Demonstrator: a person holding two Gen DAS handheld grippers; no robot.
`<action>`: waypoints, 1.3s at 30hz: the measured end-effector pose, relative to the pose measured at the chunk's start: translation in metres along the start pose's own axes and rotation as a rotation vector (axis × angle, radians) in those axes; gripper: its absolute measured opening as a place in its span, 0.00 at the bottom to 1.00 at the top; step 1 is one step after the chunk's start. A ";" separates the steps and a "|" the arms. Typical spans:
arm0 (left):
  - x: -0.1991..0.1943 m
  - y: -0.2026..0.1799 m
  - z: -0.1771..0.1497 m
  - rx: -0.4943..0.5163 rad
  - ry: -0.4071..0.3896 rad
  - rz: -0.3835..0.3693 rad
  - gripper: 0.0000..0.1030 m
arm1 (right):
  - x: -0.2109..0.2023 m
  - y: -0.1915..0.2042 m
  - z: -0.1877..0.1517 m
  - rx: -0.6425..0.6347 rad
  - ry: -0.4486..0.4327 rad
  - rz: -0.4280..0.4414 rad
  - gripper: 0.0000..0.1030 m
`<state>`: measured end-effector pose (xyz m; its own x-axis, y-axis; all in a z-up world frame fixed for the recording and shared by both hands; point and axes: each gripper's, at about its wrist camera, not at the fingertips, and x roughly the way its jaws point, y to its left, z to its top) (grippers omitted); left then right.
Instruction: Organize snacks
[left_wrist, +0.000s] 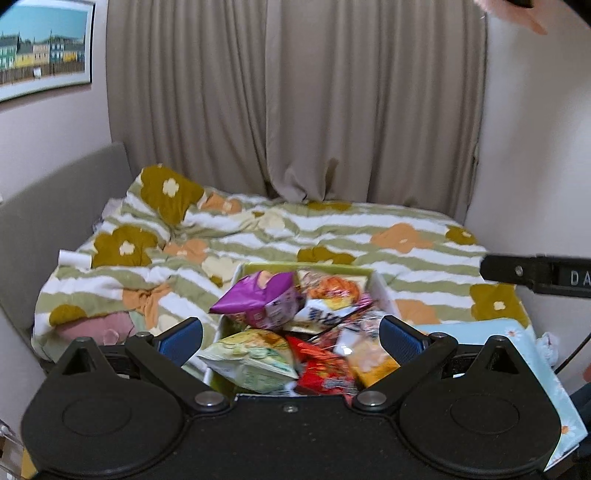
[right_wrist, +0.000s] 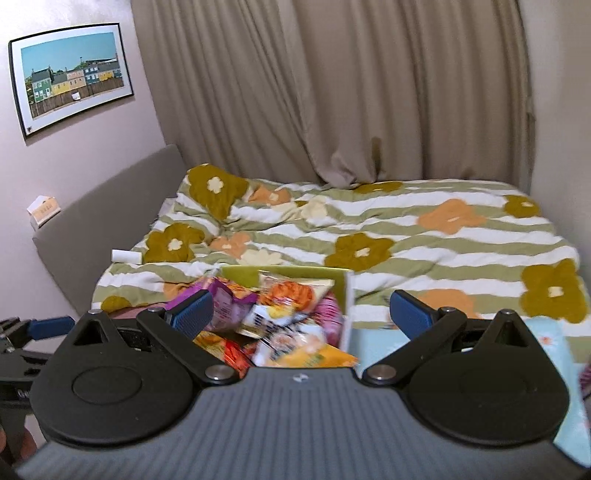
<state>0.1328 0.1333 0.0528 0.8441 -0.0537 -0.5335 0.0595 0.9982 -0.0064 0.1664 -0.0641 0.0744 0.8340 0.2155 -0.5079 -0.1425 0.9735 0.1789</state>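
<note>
The snack box (left_wrist: 380, 291) is sitting on the bed, dead ahead of the left gripper (left_wrist: 291, 338); the right gripper (right_wrist: 301, 314) is hovering right of it (both spread, empty).

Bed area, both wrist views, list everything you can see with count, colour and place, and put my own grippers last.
Snack box: one, white outside and green inside, on the bed near its front edge.
Snack packets: a heaped pile, exact count unclear; purple, pale green, red, orange, yellow and white ones, in the box.
Duvet: one, green and white stripes with mustard and orange flowers, over the bed.
Light blue floral cloth: one, on the bed right of the box.
Small white roll: one, on the duvet's left edge.
Headboard: one, grey, left of the bed.
Curtains: beige, behind the bed.
Framed picture: one, coloured houses, left wall.
Left gripper: open, above the packets.
Right gripper: open, over the box's right side.
</note>
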 end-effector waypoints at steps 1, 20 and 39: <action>-0.009 -0.006 -0.003 0.001 -0.023 0.013 1.00 | -0.010 -0.005 -0.003 0.002 0.000 -0.015 1.00; -0.061 -0.076 -0.083 0.084 -0.001 0.000 1.00 | -0.101 -0.064 -0.111 0.005 0.116 -0.239 1.00; -0.066 -0.086 -0.099 0.099 0.016 0.000 1.00 | -0.113 -0.068 -0.132 0.025 0.136 -0.262 1.00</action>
<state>0.0192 0.0533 0.0050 0.8354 -0.0529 -0.5471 0.1132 0.9906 0.0770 0.0118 -0.1444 0.0083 0.7612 -0.0327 -0.6477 0.0826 0.9955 0.0467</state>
